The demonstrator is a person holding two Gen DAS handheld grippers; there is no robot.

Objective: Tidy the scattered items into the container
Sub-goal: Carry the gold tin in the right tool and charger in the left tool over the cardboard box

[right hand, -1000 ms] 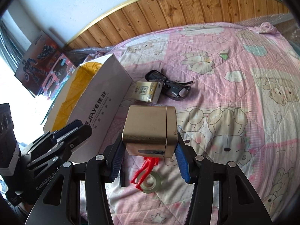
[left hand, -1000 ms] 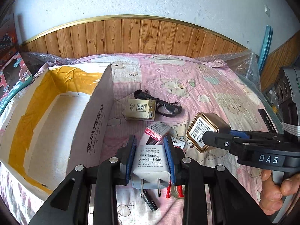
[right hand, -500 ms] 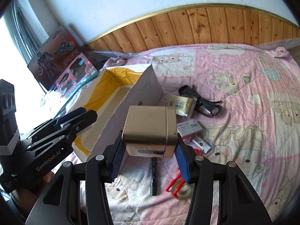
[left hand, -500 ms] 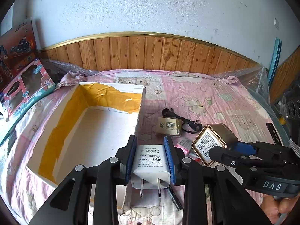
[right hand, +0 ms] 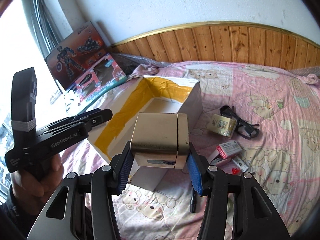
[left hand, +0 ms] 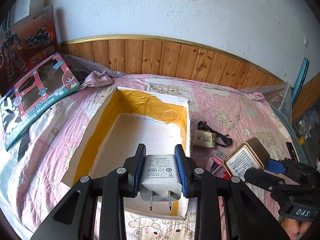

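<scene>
My left gripper clamps a white charger above the open cardboard box, ready to drop it in, while my right gripper grips a gold tin just beside the box's near wall, waiting its turn.
</scene>
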